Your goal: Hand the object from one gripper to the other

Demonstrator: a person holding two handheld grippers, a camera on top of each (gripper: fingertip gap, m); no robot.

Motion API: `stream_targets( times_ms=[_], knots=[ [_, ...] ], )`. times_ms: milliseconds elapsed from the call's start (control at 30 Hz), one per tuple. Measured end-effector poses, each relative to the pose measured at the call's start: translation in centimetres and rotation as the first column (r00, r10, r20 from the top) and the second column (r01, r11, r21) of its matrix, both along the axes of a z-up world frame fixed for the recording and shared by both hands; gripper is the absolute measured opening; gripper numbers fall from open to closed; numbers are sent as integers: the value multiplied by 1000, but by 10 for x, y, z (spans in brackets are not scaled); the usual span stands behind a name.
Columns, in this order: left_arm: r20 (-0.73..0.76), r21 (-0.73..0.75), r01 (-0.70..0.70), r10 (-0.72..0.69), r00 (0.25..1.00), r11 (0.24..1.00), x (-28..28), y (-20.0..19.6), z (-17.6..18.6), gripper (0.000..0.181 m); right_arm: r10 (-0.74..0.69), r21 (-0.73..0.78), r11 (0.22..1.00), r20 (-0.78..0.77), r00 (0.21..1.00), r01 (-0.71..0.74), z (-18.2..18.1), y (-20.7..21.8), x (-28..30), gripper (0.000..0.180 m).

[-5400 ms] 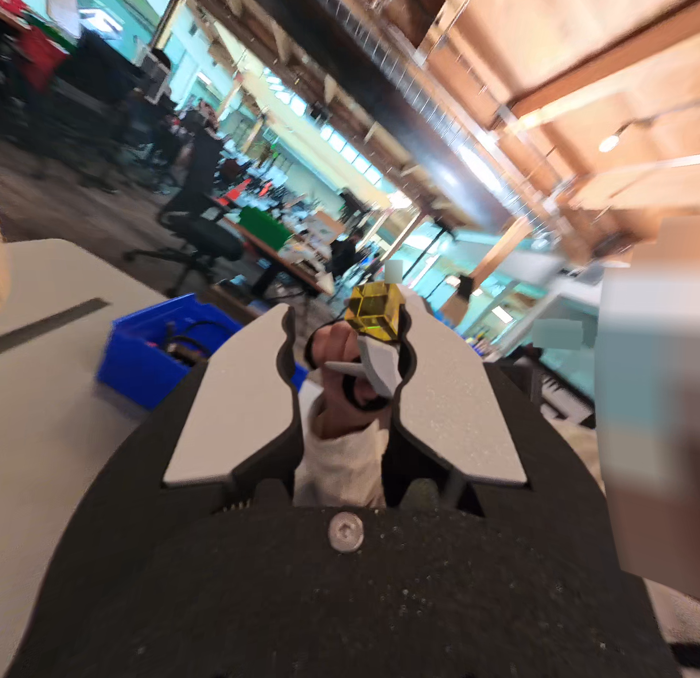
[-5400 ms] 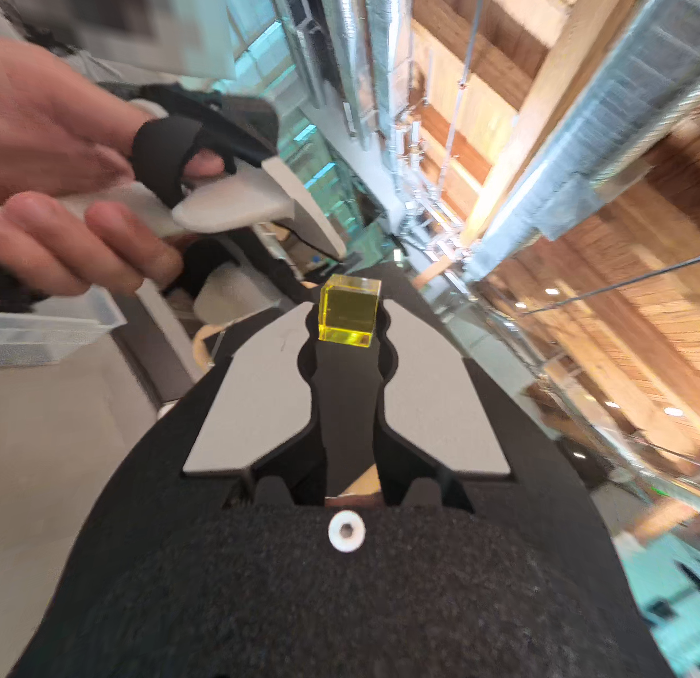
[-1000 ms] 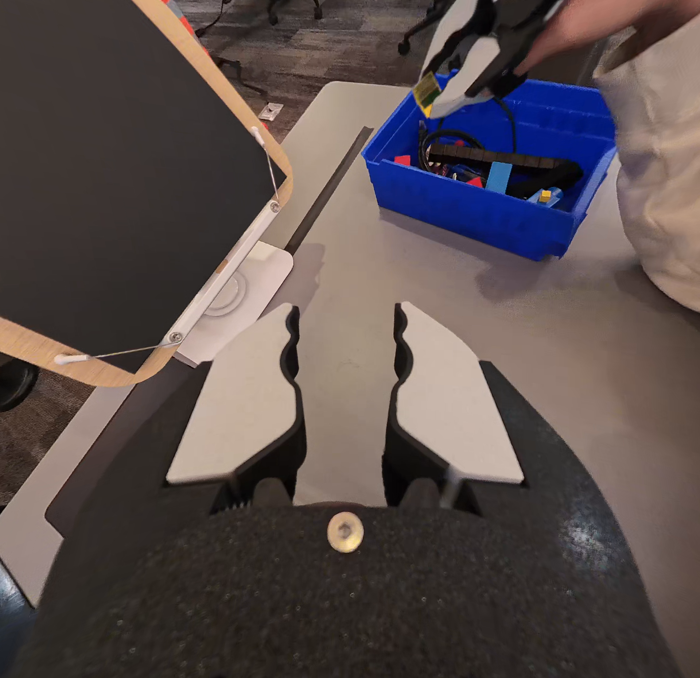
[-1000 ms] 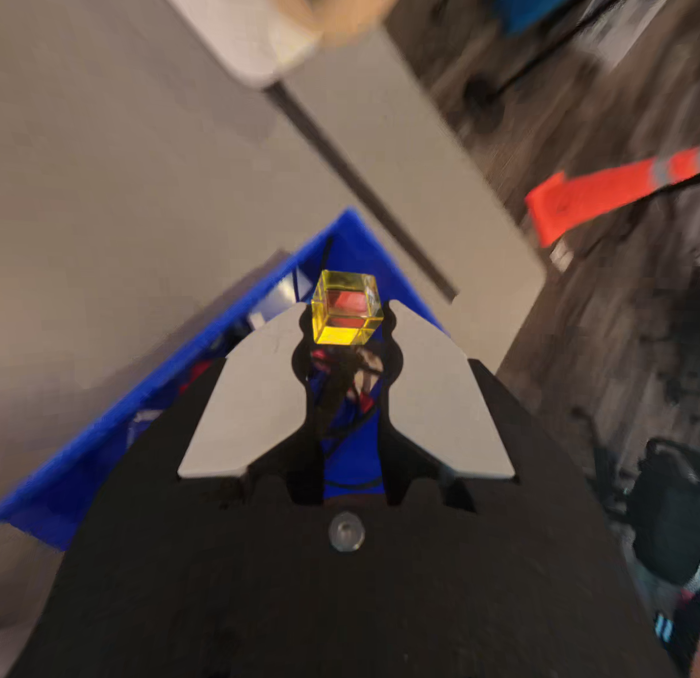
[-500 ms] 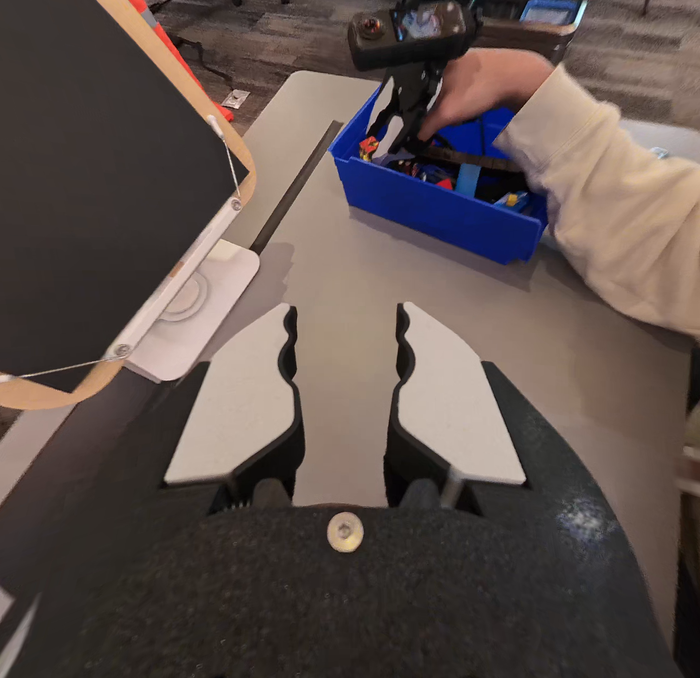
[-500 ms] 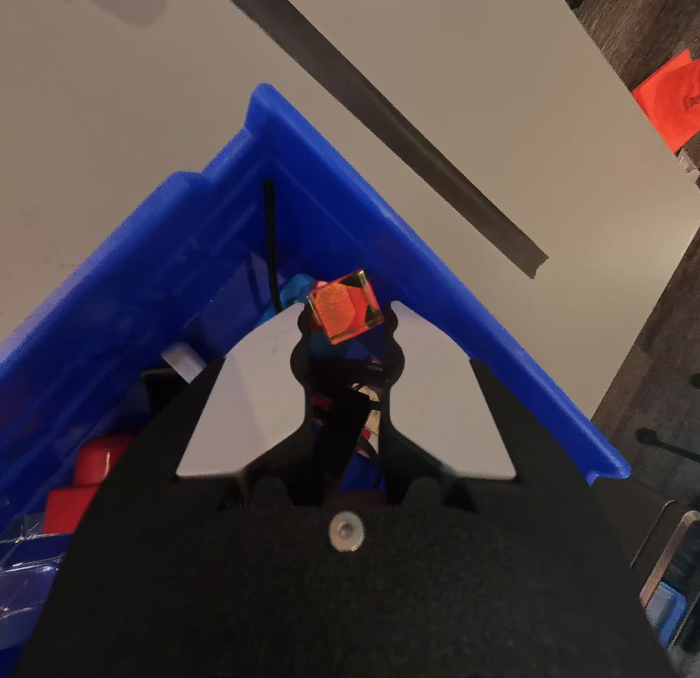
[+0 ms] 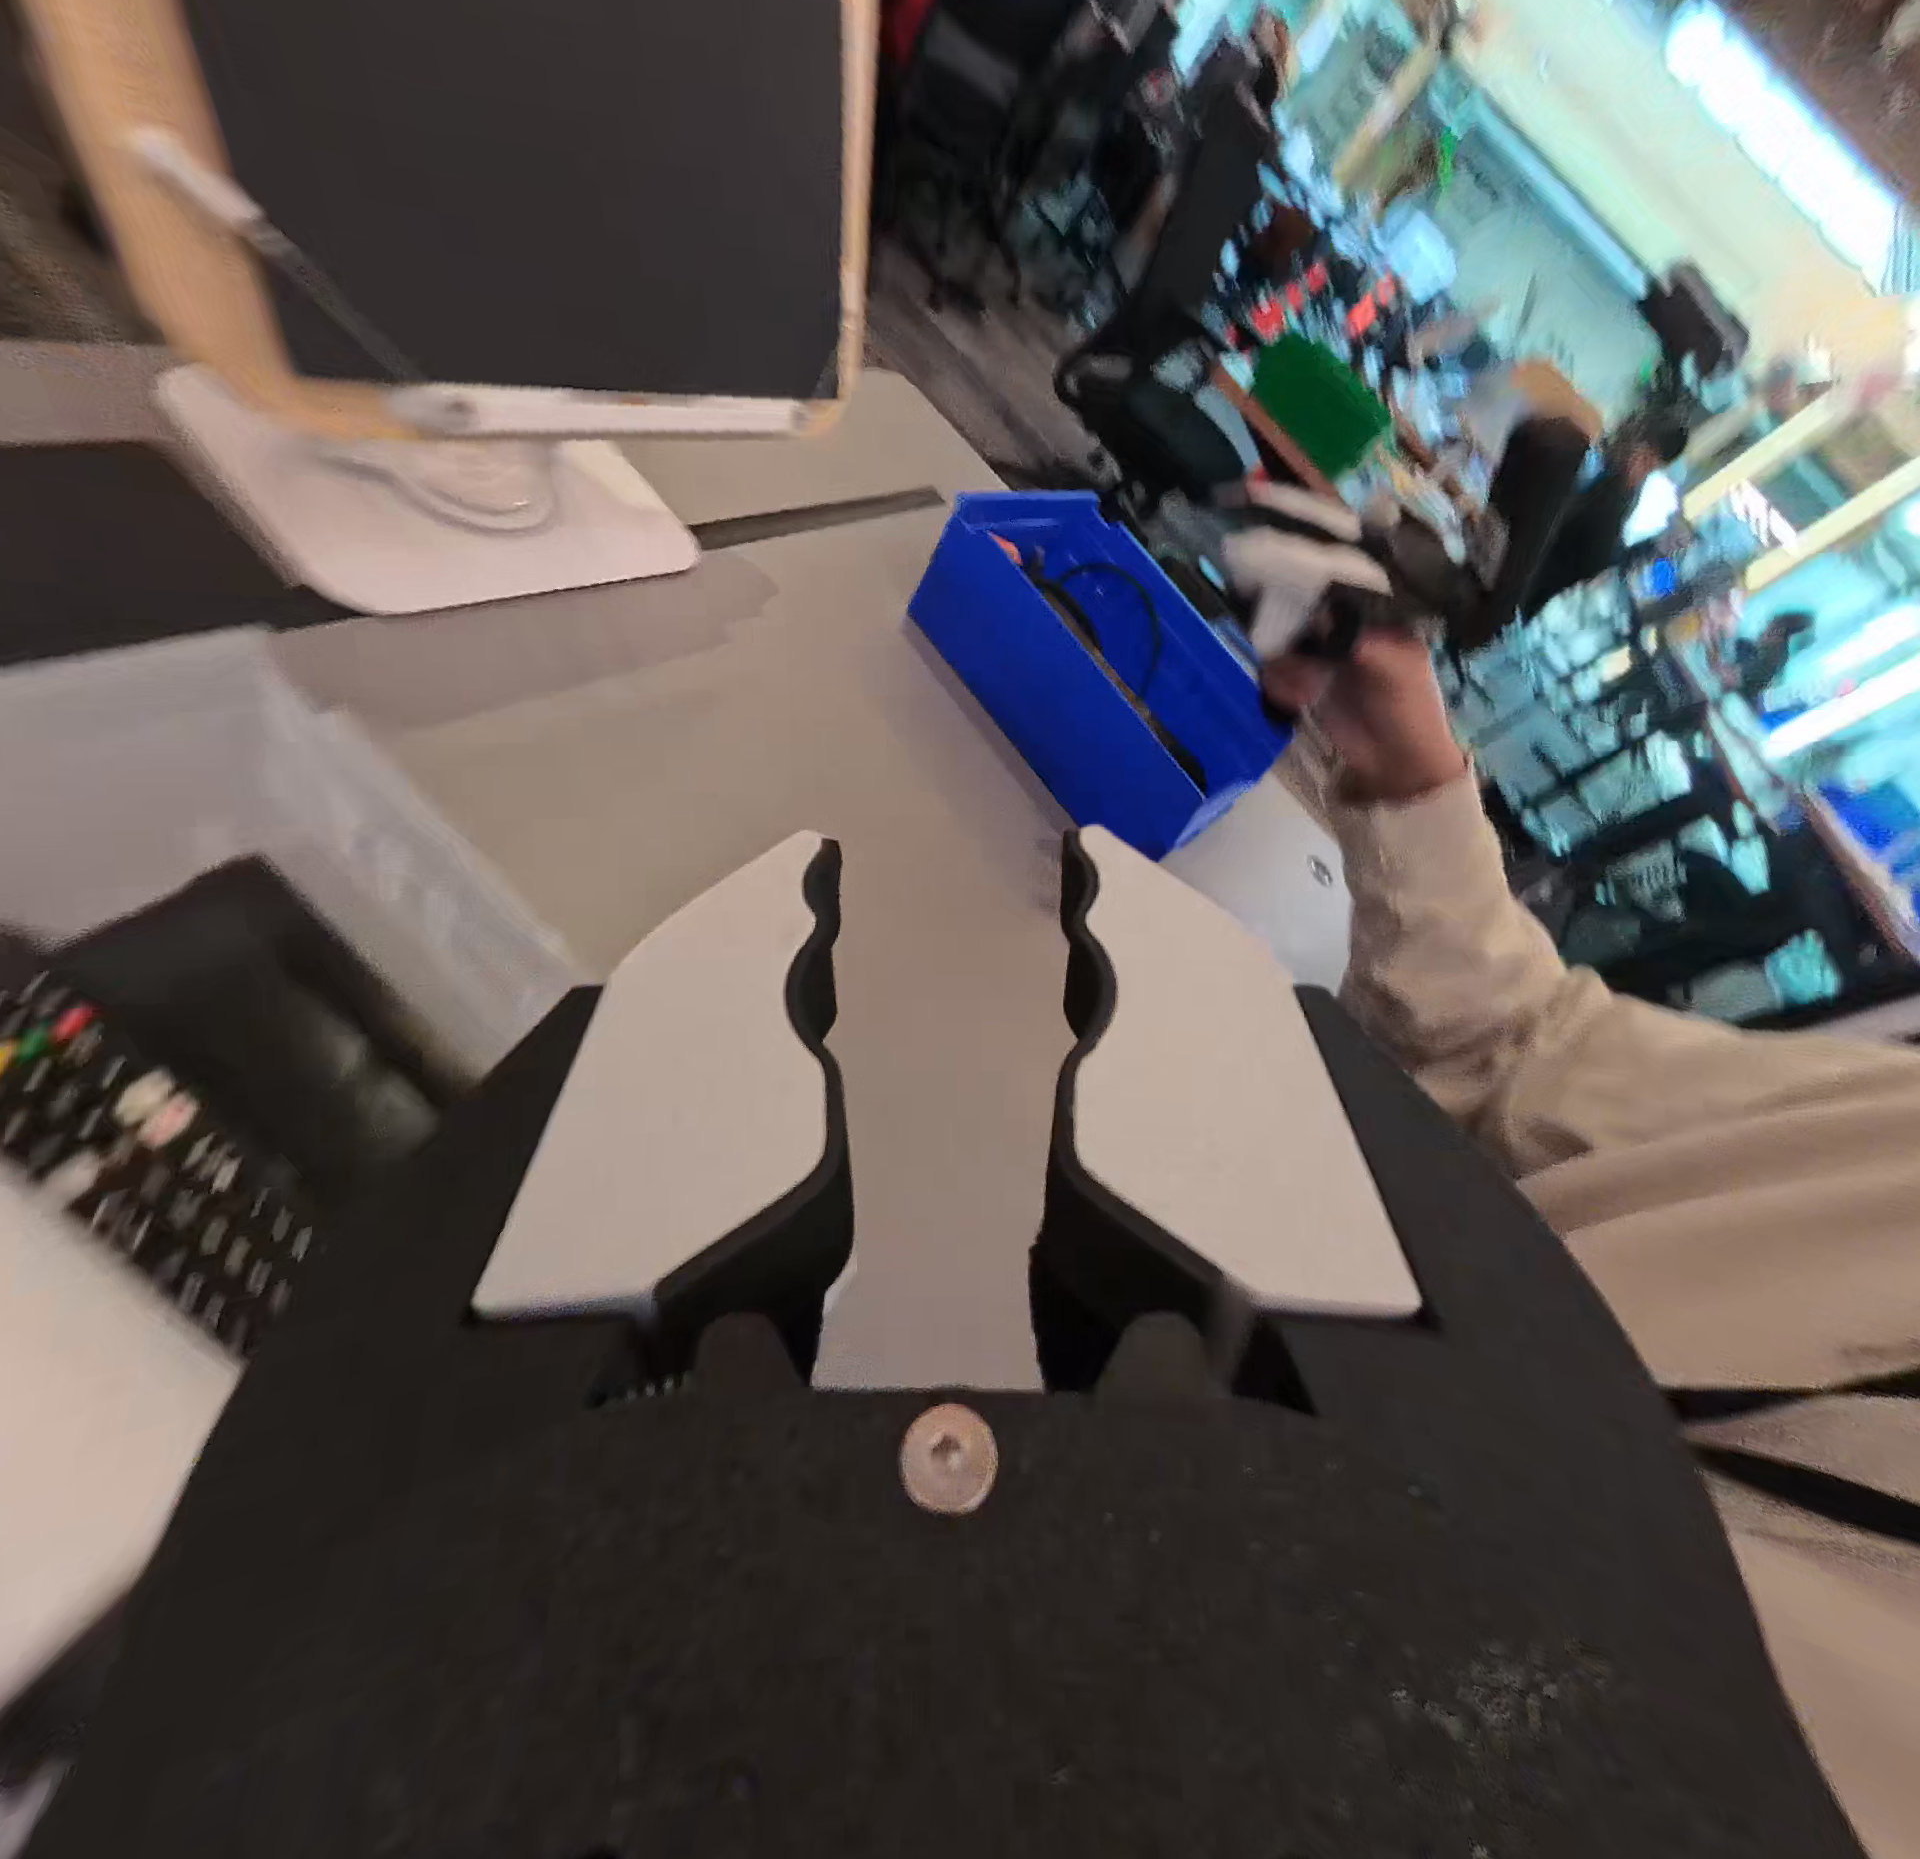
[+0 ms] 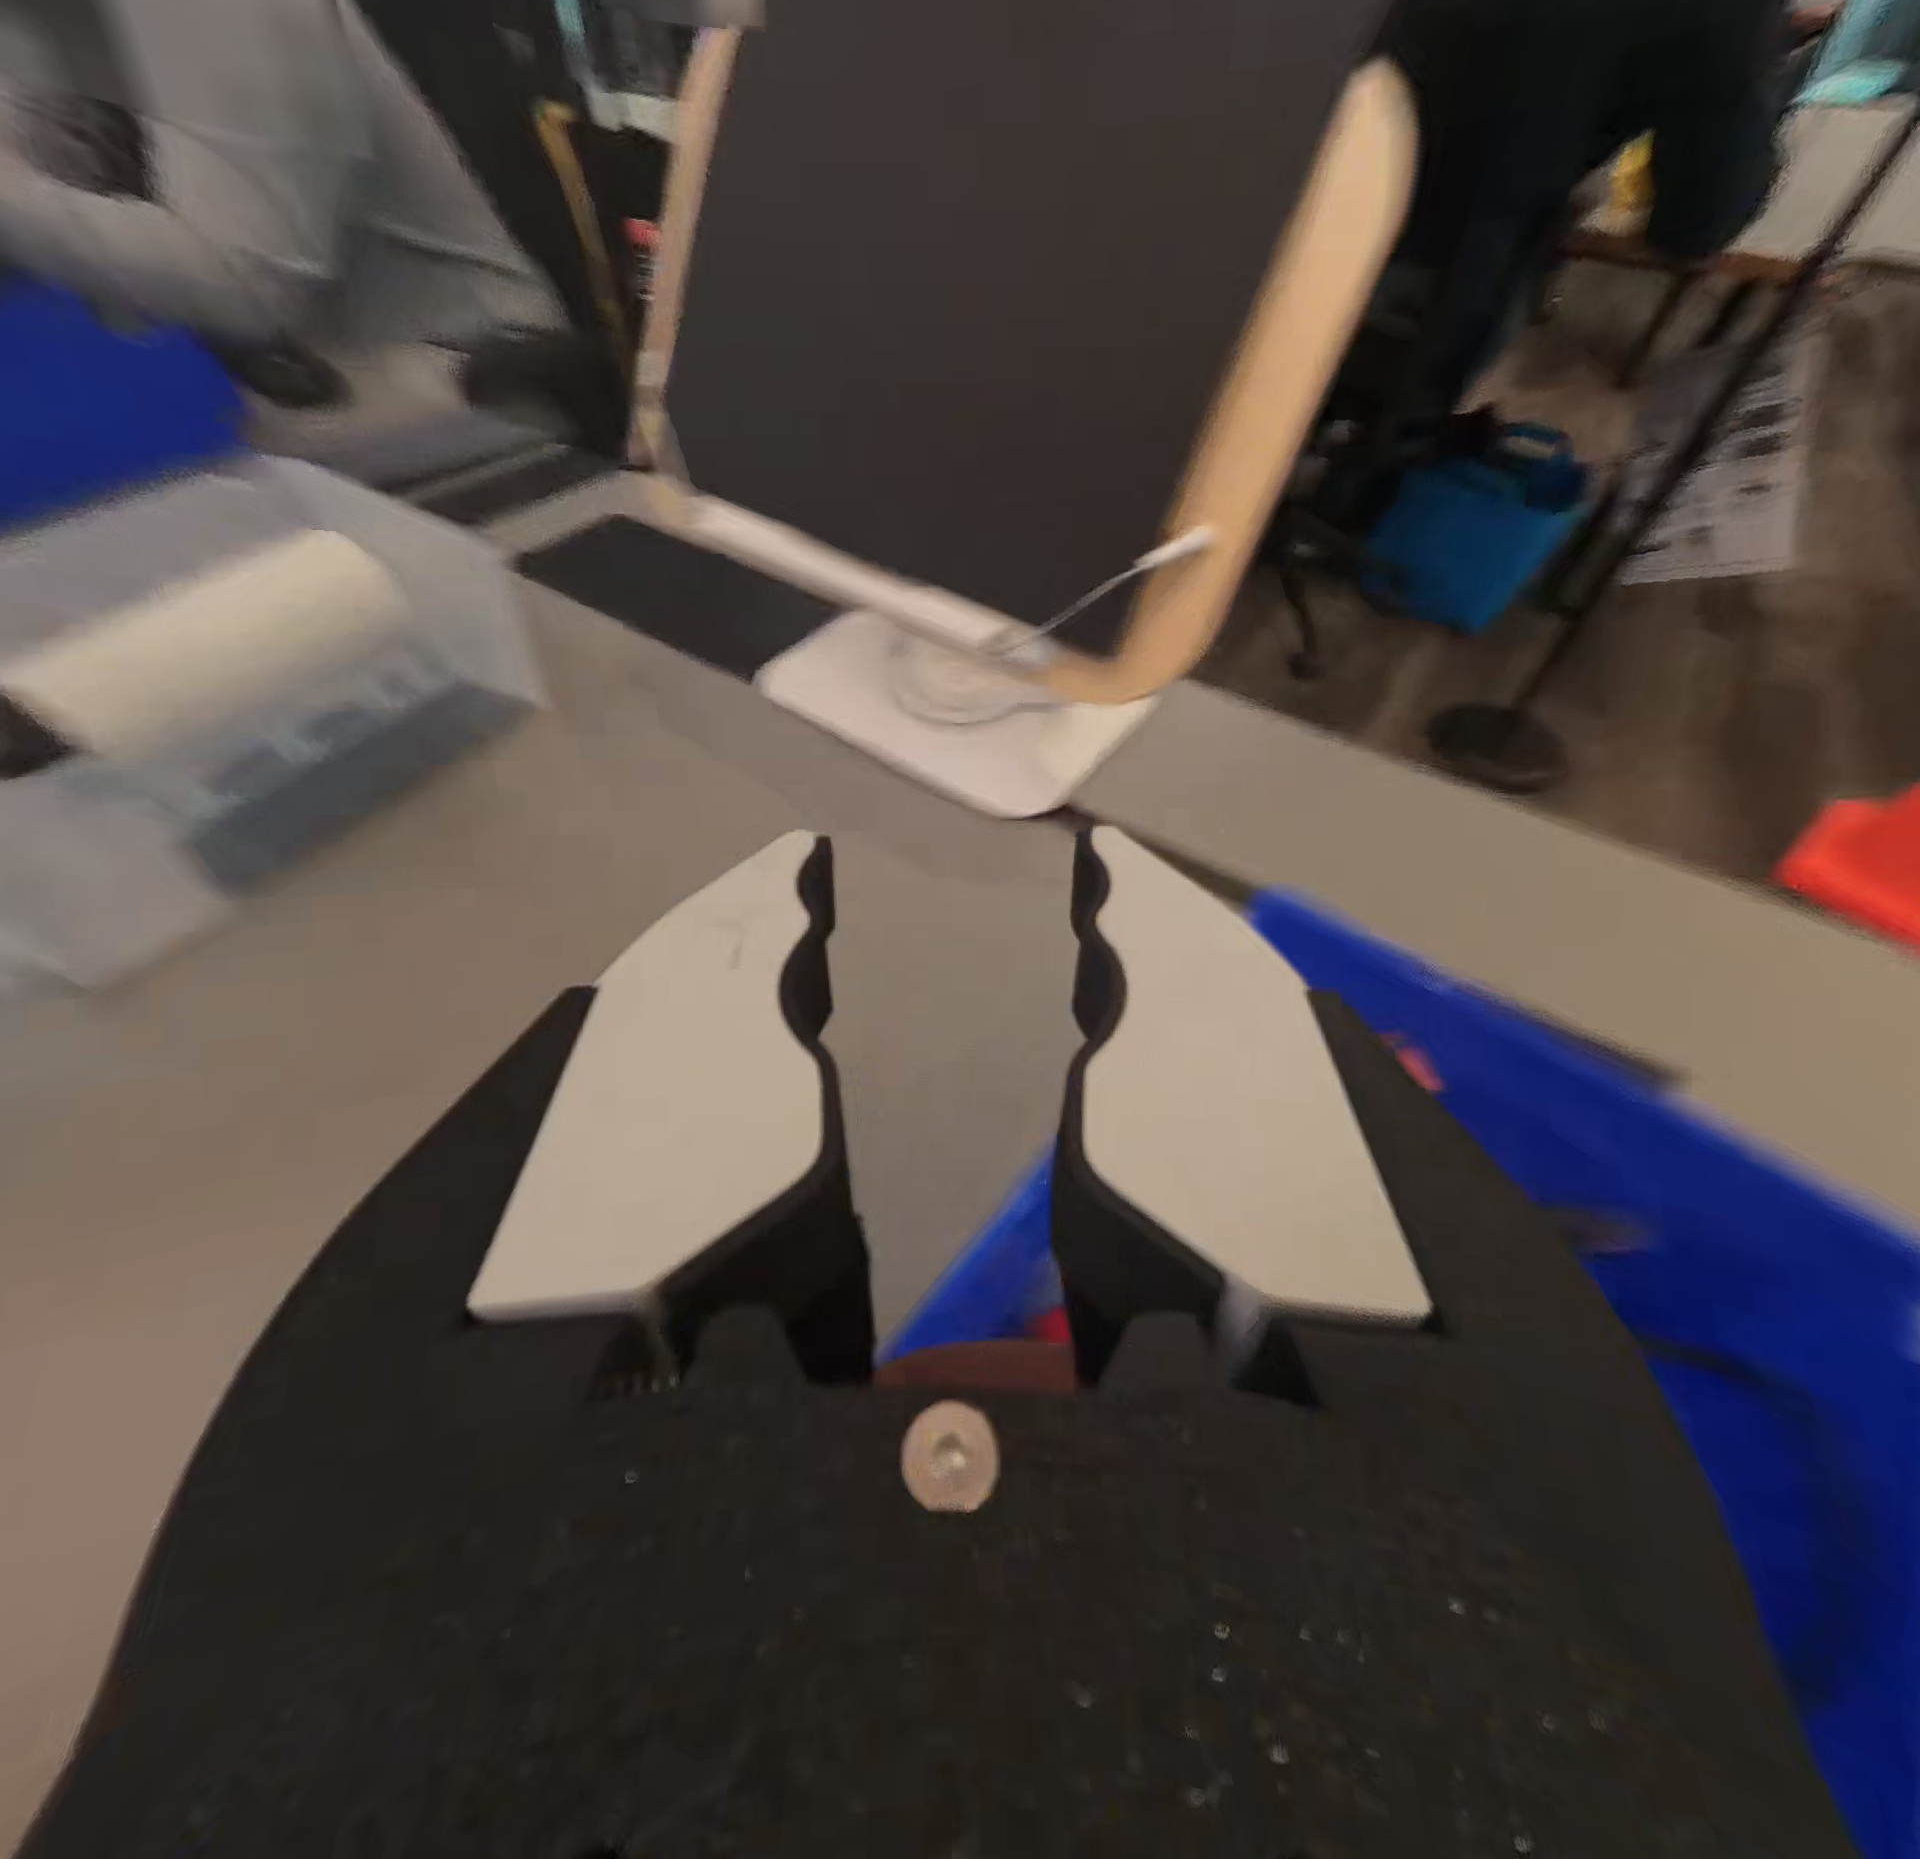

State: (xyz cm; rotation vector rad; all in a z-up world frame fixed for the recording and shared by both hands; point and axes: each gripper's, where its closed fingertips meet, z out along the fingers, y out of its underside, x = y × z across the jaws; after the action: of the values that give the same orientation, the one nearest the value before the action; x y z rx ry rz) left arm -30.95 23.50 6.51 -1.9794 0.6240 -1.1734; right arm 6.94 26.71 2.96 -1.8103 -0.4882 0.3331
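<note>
The left tool [image 7: 948, 853] is hovering over the grey desk [image 7: 644, 729] with its jaws standing apart and nothing between them — only bare desk surface is showing through the gap. Ahead of it and to the right, a blue bin [image 7: 1091, 697] is sitting on the desk, with a black cable looping inside it. Beyond the bin's far end, a hand [image 7: 1361, 708] in a cream sleeve [image 7: 1475, 988] is gripping the right tool [image 7: 1288, 583], which is appearing blurred there. In the right wrist view, the right tool [image 8: 951, 848] is likewise spread open and holding nothing; its fingers [image 8: 686, 1071] are framing plain desk [image 8: 260, 1134], and the blue bin [image 8: 1621, 1186] is lying just below and to the right of the jaws, with a little red showing inside it. The object to be handed over is not in the grip of either tool, and it cannot be made out with certainty in either view — the bin's contents are too blurred or hidden to tell. A dark panel with a pale wooden rim [image 8: 1018, 251] is standing on a white base [image 8: 956, 718] at the far edge of the desk, and a keyboard [image 7: 135, 1165] is lying to the left of the left tool.
</note>
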Motion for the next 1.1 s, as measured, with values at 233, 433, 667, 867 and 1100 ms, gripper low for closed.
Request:
stream_targets(
  times_ms=[233, 433, 667, 867, 1100],
  knots=[
    [-317, 160, -356, 389, 865, 921, -105, -25, -89, 58, 140, -44, 988, -159, 977, -149, -104, -153, -105, 41],
    [-561, 141, -520, 501, 659, 842, -129, -12, -149, 66, 140, 76, 987, 51, 989, -144, -129, -201, -138, 36],
    [-772, 40, -589, 399, 495, 807, -130, 36, -175, 71, 203, -2, 979, 81, 976, -204, -153, -203, -157, 37],
    [-869, -51, -650, 288, 403, 758, -141, 99, -187, 79, 210, -3, 978, 90, 974, -210, -153, -203, -150, 38],
    [-864, -215, -730, 222, 452, 649, -146, 129, -223, 77, 208, 18, 977, 162, 965, -214, -156, -206, -140, 39]
  ],
)
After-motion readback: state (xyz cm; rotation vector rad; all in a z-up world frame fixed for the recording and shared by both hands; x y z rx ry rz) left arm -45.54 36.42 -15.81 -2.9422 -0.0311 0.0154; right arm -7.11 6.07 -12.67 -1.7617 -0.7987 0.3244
